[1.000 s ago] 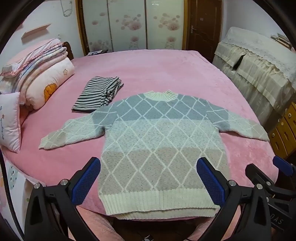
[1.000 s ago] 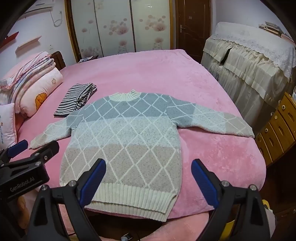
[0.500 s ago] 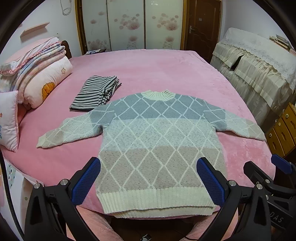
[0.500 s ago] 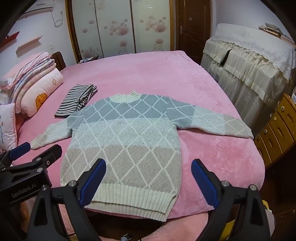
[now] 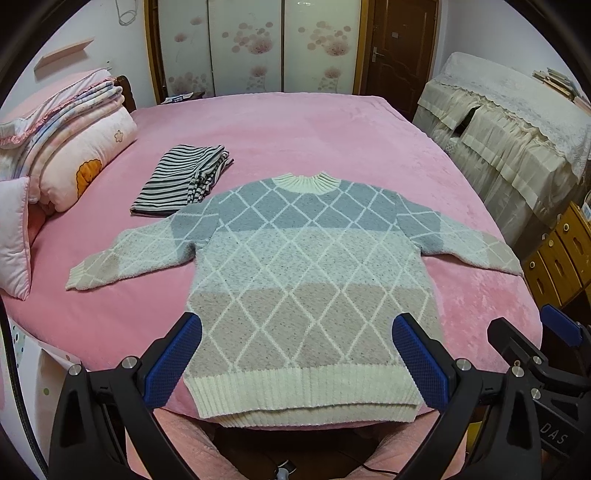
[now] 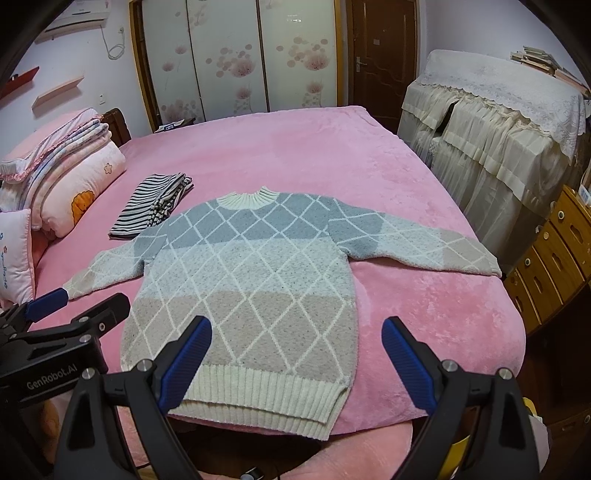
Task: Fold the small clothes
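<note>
Sweater (image 5: 310, 273) is laid flat, sleeves spread, on the pink bed (image 5: 332, 136), hem at the near edge. Left gripper (image 5: 295, 354) and right gripper (image 6: 295, 354) are held above the hem, fingers spread wide and empty. An air conditioner (image 6: 83, 9) is shown only in the right view. Striped clothes (image 5: 181, 181) are seen folded beside the left sleeve.

Bedroom, artificially lit. A bed (image 5: 295, 125) with a pink plush cover fills the middle of the room. Far wall: sliding wardrobe doors (image 6: 236, 55) with pink floral print in wood frames; a dark wooden door (image 6: 384, 51) to their right. Right side: furniture under a cream lace-edged cover (image 6: 495, 110); a wooden drawer chest (image 6: 554, 258) nearer. Left: stacked bedding (image 5: 66, 147), wall shelves (image 6: 55, 90) above, walls white.
</note>
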Motion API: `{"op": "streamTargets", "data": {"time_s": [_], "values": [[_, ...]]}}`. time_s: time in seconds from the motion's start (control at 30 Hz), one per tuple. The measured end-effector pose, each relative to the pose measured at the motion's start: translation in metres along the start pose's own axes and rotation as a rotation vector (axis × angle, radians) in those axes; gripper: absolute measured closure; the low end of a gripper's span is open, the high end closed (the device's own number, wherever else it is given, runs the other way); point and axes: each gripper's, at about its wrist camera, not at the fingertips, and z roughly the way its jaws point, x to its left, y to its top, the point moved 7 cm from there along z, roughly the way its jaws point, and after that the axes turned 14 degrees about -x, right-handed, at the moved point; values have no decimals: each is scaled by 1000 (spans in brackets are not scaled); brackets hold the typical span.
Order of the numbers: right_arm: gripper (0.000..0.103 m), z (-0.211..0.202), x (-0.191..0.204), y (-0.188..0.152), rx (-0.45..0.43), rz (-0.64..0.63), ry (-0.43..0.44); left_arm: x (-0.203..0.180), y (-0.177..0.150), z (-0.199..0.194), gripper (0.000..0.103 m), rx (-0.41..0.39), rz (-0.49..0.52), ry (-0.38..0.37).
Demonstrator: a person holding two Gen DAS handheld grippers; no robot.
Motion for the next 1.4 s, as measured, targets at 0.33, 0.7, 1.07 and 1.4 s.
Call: {"op": "streamTargets", "data": {"time_s": [0.33, 0.7, 1.07, 1.4], "values": [[9, -10, -5, 3, -34, -19, 8, -11, 1, -6, 5, 2, 1, -28], [9, -22, -16, 9, -96, -3, 18, -23, 3, -16, 6, -20, 27, -26], [9, -24, -33, 4, -87, 46, 58, -35, 4, -20, 6, -26, 23, -29], [9, -26, -47, 8, -88, 51, 64, -51, 15, -18, 6, -46, 26, -20]]}}
